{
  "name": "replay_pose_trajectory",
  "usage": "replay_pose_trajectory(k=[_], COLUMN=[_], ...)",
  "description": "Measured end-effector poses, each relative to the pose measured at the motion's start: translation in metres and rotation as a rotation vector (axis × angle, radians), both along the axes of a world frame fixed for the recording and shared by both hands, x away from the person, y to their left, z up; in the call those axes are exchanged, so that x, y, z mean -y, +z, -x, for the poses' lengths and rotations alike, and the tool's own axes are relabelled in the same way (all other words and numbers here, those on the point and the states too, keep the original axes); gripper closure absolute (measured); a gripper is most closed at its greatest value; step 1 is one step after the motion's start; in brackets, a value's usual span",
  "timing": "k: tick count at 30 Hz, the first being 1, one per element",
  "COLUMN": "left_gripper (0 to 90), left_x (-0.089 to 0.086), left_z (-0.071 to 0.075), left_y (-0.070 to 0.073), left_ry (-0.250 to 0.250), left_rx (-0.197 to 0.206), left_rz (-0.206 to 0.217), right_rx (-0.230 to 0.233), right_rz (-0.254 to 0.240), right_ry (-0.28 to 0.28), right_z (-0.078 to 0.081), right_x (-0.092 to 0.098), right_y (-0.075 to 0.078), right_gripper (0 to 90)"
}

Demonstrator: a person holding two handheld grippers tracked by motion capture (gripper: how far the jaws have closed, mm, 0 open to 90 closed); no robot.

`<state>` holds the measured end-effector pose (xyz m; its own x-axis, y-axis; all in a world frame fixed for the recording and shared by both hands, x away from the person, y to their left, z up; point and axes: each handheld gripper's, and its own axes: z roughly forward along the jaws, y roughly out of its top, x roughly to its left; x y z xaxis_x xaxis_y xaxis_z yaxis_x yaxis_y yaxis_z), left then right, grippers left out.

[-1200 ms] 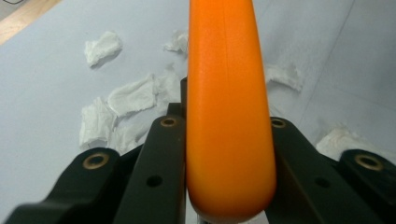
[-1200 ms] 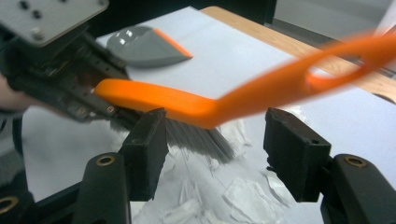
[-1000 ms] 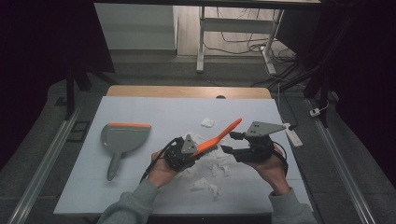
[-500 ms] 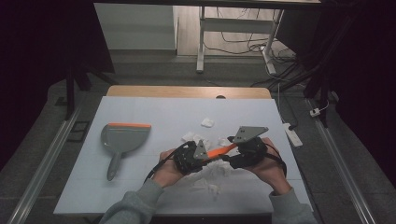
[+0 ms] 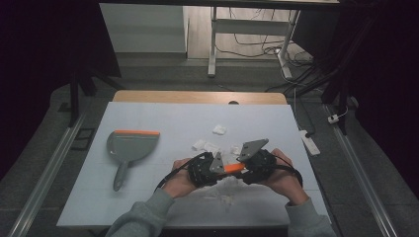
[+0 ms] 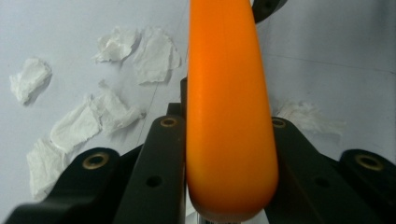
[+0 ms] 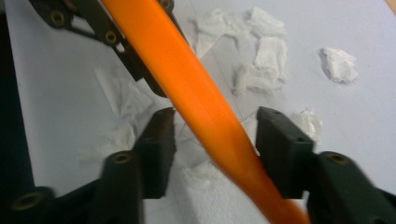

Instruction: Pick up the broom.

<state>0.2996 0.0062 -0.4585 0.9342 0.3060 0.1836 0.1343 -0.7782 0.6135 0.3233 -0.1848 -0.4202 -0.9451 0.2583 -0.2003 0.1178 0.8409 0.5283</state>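
Over pale tabletop (image 5: 163, 118), dim room w/ cables on floor (image 5: 257, 44).
Left gripper (image 5: 207, 170) clamped on orange handle (image 6: 224, 116); right gripper (image 7: 215, 130) just closing round it, not pressing; paper scraps (image 5: 212, 147), dustpan (image 5: 129, 146) nearby.

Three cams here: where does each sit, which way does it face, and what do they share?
High view: above the person's side, looking forward and down on the table; forearms, left gripper, right gripper.
Left gripper view: rides the left gripper, along its jaws clamping the orange handle.
Right gripper view: rides the right gripper, jaws either side of that handle.
Shared: handle, paper scraps.
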Motion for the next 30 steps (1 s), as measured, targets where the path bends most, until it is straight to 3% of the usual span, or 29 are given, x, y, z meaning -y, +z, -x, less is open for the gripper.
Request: replay_pose_trajectory(k=[5,12,17,20,22,23,24,27,30], left_gripper=[78.1,78.2,76.9,67.2,59.1,53.6,48.6,40.5,38.8], left_x=[-0.001,0.000,-0.002,-0.008,-0.012,-0.016,-0.016,-0.024,-0.037], left_z=[0.002,0.003,0.001,0.000,-0.001,-0.002,-0.002,-0.001,0.001], left_y=[0.001,0.000,0.000,0.002,0.005,0.007,0.007,0.010,0.014], left_ry=[-0.030,-0.057,-0.082,-0.029,0.000,0.040,0.040,0.104,0.158], left_rx=[0.000,-0.002,-0.010,0.011,0.024,0.048,0.048,0.073,0.106], left_rz=[0.010,-0.014,0.002,0.043,0.076,0.096,0.096,0.156,0.204], right_rx=[0.006,0.010,0.023,0.028,0.024,0.022,0.022,0.031,0.014], right_rz=[0.037,0.079,0.104,0.102,0.066,0.058,0.058,0.015,-0.012], right_ry=[0.050,0.102,0.160,0.154,0.143,0.139,0.139,0.103,0.081], right_z=[0.004,0.005,0.009,0.012,0.011,0.010,0.010,0.006,0.004], right_x=[0.000,-0.002,-0.002,-0.001,0.000,0.001,0.001,0.006,0.009], right_y=[-0.001,-0.008,-0.008,-0.007,-0.005,-0.004,-0.004,-0.003,-0.002], right_gripper=[58.2,61.9,66.4,70.2,70.7,70.7,70.7,70.9,70.9])
